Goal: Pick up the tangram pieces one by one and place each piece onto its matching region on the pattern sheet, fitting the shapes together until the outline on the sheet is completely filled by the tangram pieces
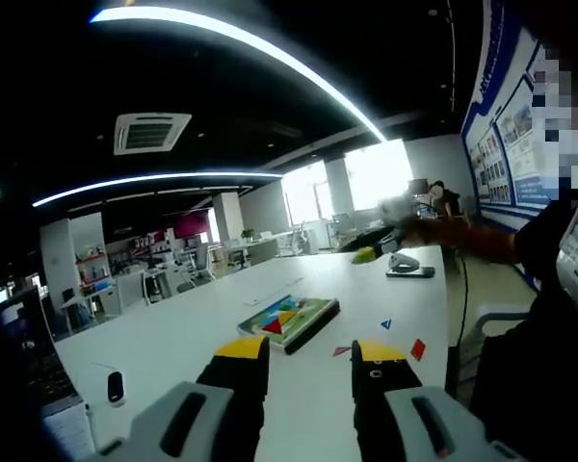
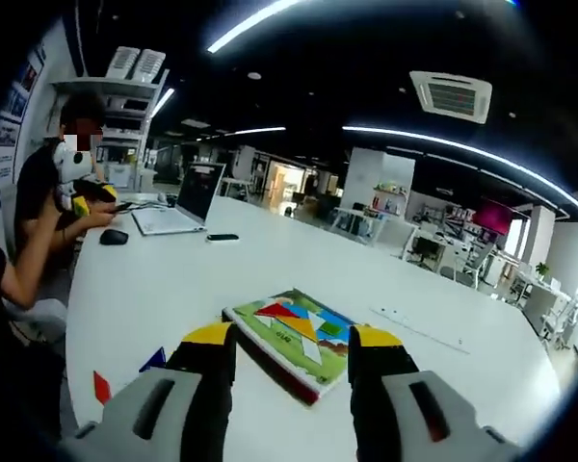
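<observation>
The pattern board point(image 1: 289, 320) lies on the white table, with coloured tangram pieces on its green and blue picture. Loose pieces sit to its right: a blue triangle point(image 1: 386, 324), a red piece point(image 1: 418, 348) and a small red triangle point(image 1: 341, 350). My left gripper point(image 1: 311, 352) is open above the table, short of the board, holding nothing. In the right gripper view the board point(image 2: 299, 325) lies just past my open right gripper point(image 2: 293, 339). A blue triangle point(image 2: 154, 360) and a red piece point(image 2: 101, 387) lie to its left.
A seated person point(image 2: 53, 188) works at the table's far end beside a laptop point(image 2: 188, 204), a mouse point(image 2: 114, 236) and a phone point(image 2: 222, 237). Another mouse point(image 1: 116, 387) lies near the left edge. A person in dark clothes point(image 1: 549, 318) stands close on the right.
</observation>
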A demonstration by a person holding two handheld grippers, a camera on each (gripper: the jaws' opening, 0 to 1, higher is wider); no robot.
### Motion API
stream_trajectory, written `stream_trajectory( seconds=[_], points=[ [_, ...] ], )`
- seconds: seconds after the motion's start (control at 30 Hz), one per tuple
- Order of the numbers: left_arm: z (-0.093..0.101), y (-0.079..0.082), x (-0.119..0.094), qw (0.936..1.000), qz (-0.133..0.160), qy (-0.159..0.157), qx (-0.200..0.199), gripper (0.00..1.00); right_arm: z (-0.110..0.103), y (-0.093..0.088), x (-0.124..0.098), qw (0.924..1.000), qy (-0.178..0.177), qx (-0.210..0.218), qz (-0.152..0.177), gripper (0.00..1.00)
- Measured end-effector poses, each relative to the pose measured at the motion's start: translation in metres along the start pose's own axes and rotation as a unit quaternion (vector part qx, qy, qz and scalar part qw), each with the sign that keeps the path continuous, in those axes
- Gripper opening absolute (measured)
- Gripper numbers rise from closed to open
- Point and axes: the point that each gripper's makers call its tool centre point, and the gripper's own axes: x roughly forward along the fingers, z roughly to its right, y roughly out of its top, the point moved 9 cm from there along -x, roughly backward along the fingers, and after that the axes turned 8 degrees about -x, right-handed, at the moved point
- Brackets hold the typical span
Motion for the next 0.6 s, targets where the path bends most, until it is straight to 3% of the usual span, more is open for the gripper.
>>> stream_trajectory(
  seconds=[0.17, 0.4, 0.6],
  points=[
    [0.000, 0.001, 0.002, 1.0000, 0.000, -0.001, 0.000, 0.36, -0.017, 0.003, -0.016, 0.9991, -0.005, 0.018, 0.037, 0.47],
    [0.001, 0.000, 0.003, 1.0000, -0.002, -0.001, 0.001, 0.36, -0.044, -0.004, -0.029, 0.9988, 0.008, 0.016, 0.047, 0.46],
    [0.001, 0.000, 0.003, 1.0000, -0.003, -0.001, 0.002, 0.36, -0.058, -0.006, -0.042, 0.9961, -0.001, 0.032, 0.083, 0.45]
  ],
)
